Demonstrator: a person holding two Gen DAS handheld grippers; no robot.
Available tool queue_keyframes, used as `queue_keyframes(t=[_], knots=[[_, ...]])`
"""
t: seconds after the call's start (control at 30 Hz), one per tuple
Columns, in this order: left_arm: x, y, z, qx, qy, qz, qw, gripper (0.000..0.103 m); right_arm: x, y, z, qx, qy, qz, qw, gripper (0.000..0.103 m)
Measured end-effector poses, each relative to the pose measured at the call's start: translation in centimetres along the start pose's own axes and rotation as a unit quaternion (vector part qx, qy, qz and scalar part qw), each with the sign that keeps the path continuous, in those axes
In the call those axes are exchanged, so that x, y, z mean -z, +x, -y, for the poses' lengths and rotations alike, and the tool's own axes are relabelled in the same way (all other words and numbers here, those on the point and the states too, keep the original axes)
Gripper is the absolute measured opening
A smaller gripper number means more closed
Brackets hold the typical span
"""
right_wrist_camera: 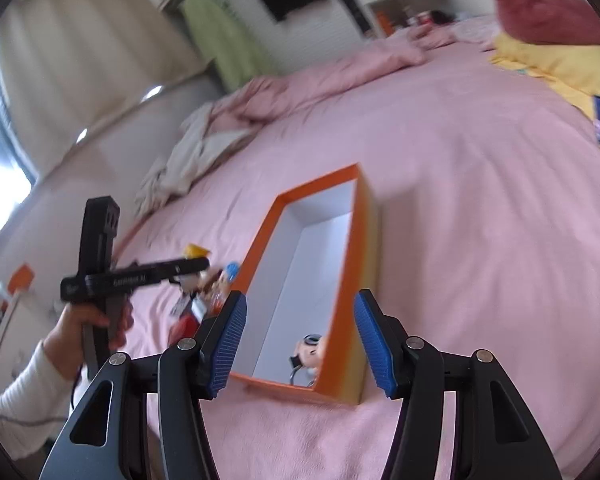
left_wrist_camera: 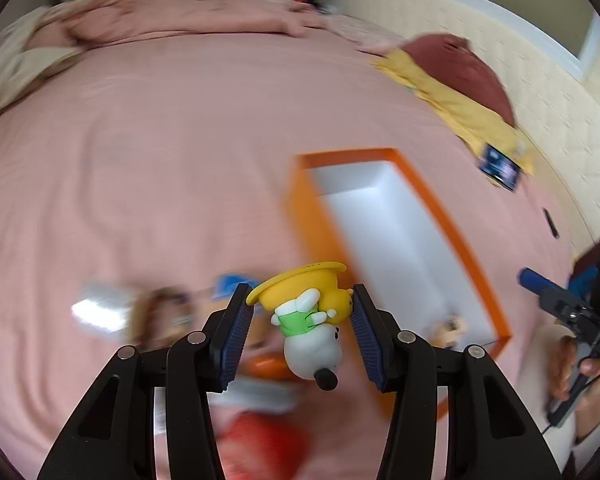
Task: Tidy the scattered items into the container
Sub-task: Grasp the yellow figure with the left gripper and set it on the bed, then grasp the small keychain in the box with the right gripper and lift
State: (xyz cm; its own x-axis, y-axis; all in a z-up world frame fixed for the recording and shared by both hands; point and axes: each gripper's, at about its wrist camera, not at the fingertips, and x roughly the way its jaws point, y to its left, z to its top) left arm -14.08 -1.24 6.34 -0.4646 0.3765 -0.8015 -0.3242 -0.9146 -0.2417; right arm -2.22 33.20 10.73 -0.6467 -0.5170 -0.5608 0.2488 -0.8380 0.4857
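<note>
1. Your left gripper point(left_wrist_camera: 302, 322) is clamped on a little figurine point(left_wrist_camera: 306, 320): white dog-ish body, green shirt, yellow duck and a yellow hat-like base, hanging upside down between the blue pads. The pad on the duck side clearly touches; the other one sits right at the hat brim.

2. The orange box point(left_wrist_camera: 452, 236) with the white inside lies open on the pink bedspread point(left_wrist_camera: 140, 180), just ahead and to the right of what you're holding. In the left wrist view its near long wall runs diagonally right behind the toy, so that edge is close.

3. One small figure point(right_wrist_camera: 310, 350) already sits in the box's near corner, up against the orange wall. The rest of the white floor shows bare, so lots of room in there.

4. Your right gripper point(right_wrist_camera: 300, 344) hangs spread wide with nothing in it, hovering over the near end of the box. The box's short near rim and right-hand wall fall between the blue pads in that view.

5. Leftover toys point(right_wrist_camera: 216, 280) are bunched up on the bed beside the box's left wall, under your left gripper. They're blurry, but I can pick out red, blue and orange bits.

6. Far side: yellow cloth point(left_wrist_camera: 460, 108), maroon pillow point(left_wrist_camera: 460, 68), a phone point(left_wrist_camera: 500, 166), all well apart from the box, with open pink sheet all round.
</note>
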Motion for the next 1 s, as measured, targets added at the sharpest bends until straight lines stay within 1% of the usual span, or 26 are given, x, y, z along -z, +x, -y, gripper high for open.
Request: queue_keyframes(t=[0.03, 0.1, 0.2, 0.23, 0.27, 0.3, 0.33, 0.4, 0.43, 0.47, 0.5, 0.57, 0.63, 0.67, 0.73, 0.8, 0.87, 0.97, 1.0], knots=[[0.5, -0.3, -2.0, -0.016, -0.024, 0.004, 0.9996, 0.05, -0.3, 0.5, -0.4, -0.003, -0.014, -0.018, 1.0, 0.056], [1.0, -0.7, -5.8, -0.054, -0.062, 0.009, 0.9966, 0.05, -0.9, 1.7, -1.6, 0.008, -0.056, -0.052, 0.997, 0.056], [2.5, -0.8, -8.4, -0.117, -0.092, 0.033, 0.9883, 0.052, -1.9, 3.4, -3.2, 0.001, -0.108, -0.11, 0.988, 0.056], [3.1, -0.8, -8.7, -0.129, -0.095, 0.044, 0.986, 0.061, -2.3, 4.1, -3.5, -0.006, -0.121, -0.134, 0.983, 0.056], [3.6, -1.0, -9.0, -0.13, -0.099, 0.06, 0.9848, 0.066, -2.6, 4.9, -3.9, -0.009, -0.135, -0.166, 0.977, 0.056], [4.2, -1.3, -9.4, -0.127, -0.105, 0.077, 0.9834, 0.072, -2.9, 5.5, -4.2, -0.005, -0.148, -0.187, 0.971, 0.056], [4.7, -1.6, -9.7, -0.123, -0.11, 0.094, 0.9818, 0.073, -3.2, 6.1, -4.6, -0.002, -0.163, -0.21, 0.964, 0.056], [5.0, -2.3, -10.6, -0.108, -0.129, 0.106, 0.9801, 0.073, -3.6, 7.2, -5.6, -0.005, -0.206, -0.259, 0.944, 0.056], [4.9, -2.3, -10.6, -0.102, -0.131, 0.109, 0.98, 0.073, -3.7, 7.8, -6.1, -0.002, -0.234, -0.28, 0.931, 0.056], [4.8, -2.3, -10.5, -0.099, -0.131, 0.11, 0.9802, 0.073, -3.8, 8.6, -6.6, 0.005, -0.269, -0.309, 0.912, 0.055], [4.8, -2.3, -10.5, -0.095, -0.132, 0.112, 0.9804, 0.073, -3.9, 9.4, -6.9, 0.012, -0.29, -0.333, 0.897, 0.055], [4.8, -2.0, -9.9, -0.097, -0.128, 0.106, 0.9814, 0.073, -4.3, 11.4, -7.2, 0.023, -0.315, -0.383, 0.868, 0.054], [4.6, -1.7, -9.5, -0.096, -0.131, 0.101, 0.9816, 0.073, -4.3, 13.4, -7.5, 0.033, -0.338, -0.434, 0.834, 0.054], [4.6, -1.7, -9.5, -0.091, -0.135, 0.102, 0.9815, 0.073, -4.1, 14.2, -7.7, 0.038, -0.352, -0.457, 0.816, 0.054], [4.7, -1.9, -9.5, -0.081, -0.143, 0.105, 0.9808, 0.073, -2.9, 15.6, -8.5, 0.043, -0.405, -0.497, 0.767, 0.054], [4.8, -2.0, -9.7, -0.077, -0.145, 0.107, 0.9806, 0.073, -1.5, 16.8, -9.1, 0.044, -0.434, -0.532, 0.726, 0.054], [4.8, -2.0, -9.8, -0.075, -0.146, 0.106, 0.9807, 0.073, 0.1, 18.3, -9.1, 0.048, -0.442, -0.572, 0.689, 0.054], [4.9, -1.8, -9.7, -0.068, -0.148, 0.103, 0.9813, 0.073, 2.2, 20.5, -7.7, 0.079, -0.439, -0.614, 0.651, 0.051], [4.9, -1.8, -9.6, -0.068, -0.147, 0.102, 0.9815, 0.073, 2.8, 21.0, -7.0, 0.091, -0.439, -0.624, 0.64, 0.048]])
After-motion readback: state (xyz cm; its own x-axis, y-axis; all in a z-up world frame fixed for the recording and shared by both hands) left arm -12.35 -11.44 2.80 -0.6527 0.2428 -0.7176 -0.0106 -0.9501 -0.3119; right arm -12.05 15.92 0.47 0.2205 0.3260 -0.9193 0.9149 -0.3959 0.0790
